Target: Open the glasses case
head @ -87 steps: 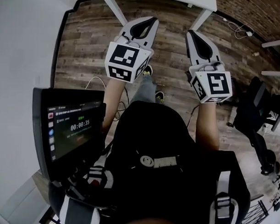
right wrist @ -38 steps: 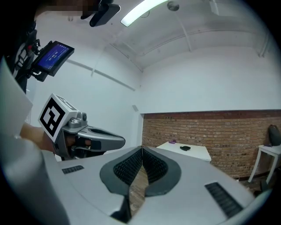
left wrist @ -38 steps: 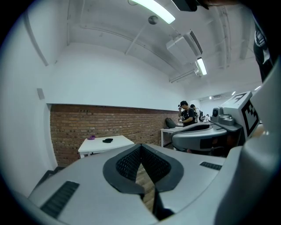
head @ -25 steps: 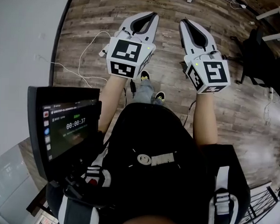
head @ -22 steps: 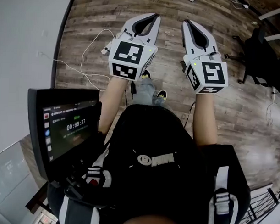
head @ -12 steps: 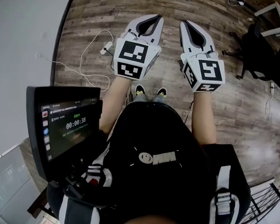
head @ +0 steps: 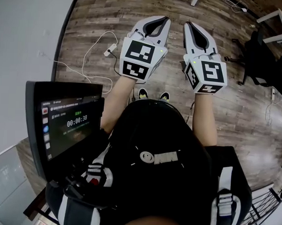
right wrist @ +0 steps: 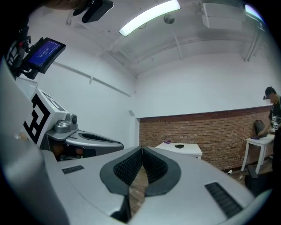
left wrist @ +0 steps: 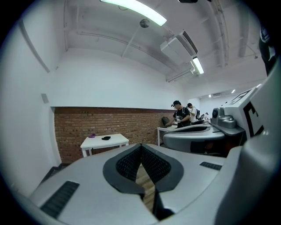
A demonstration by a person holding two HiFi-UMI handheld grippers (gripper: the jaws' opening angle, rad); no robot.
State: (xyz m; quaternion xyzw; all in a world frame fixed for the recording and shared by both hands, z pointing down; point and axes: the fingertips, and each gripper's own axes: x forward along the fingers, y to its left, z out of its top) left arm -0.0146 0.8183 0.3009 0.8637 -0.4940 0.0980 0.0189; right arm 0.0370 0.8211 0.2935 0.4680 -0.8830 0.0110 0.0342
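The left tool [head: 165, 19] and right tool [head: 187, 24] are pinched together and empty. Carry them steadily to the white counter [right wrist: 186, 151] mid-frame. The dark thing [right wrist: 179, 146] on it may be the case.

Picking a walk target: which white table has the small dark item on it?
The table before the brick wall, dark item beside a purple thing; the other table has people at it.

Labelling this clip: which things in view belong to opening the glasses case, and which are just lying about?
Job: left hand-held gripper, right hand-held gripper (both shut, empty); small dark item on the white table, perhaps the case.
Lying about: white cable, black chair, purple item.
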